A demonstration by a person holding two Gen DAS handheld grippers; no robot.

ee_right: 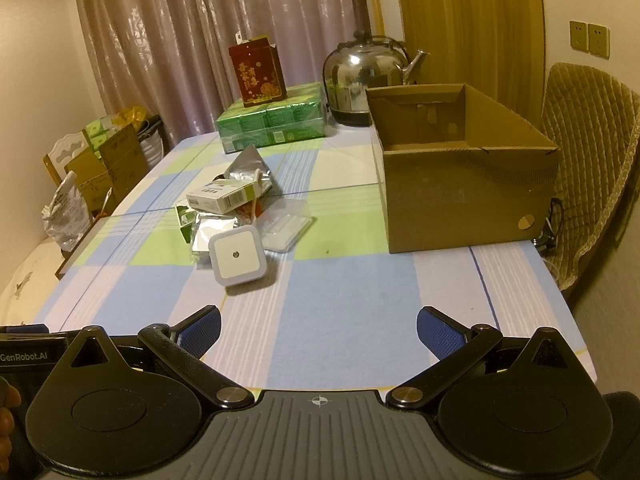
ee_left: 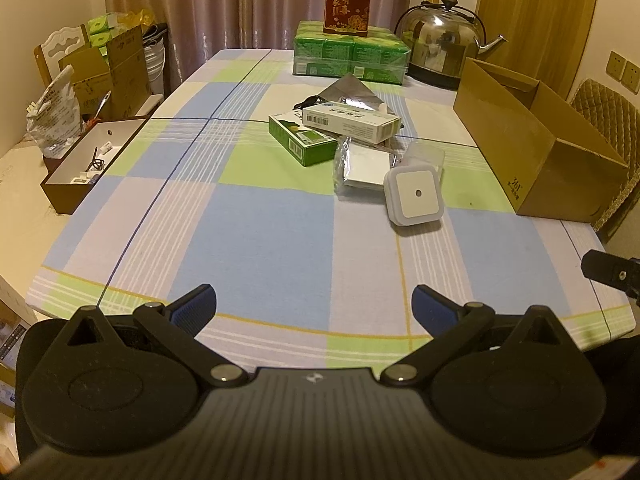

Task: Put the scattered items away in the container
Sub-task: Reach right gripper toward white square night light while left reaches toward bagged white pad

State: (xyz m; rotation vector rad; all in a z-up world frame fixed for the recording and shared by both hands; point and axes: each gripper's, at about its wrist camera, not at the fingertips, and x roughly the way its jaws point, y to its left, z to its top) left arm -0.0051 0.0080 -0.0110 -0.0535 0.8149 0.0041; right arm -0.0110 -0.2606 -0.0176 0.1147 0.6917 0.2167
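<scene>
A table [ee_right: 352,292] under a checked cloth is seen. A cardboard box [ee_right: 460,200], open-topped and seemingly empty, is set at its right side, probably as the container. Near the middle, well apart from the box, the scattered items are heaped: a green carton [ee_left: 304,140], a white carton [ee_left: 350,122], foil packets [ee_left: 362,166] and a white night light [ee_left: 416,194] nearest. The left gripper [ee_left: 314,306] and right gripper [ee_right: 318,330] are held spread wide and empty over the near edge, presumably readied for a first pick.
</scene>
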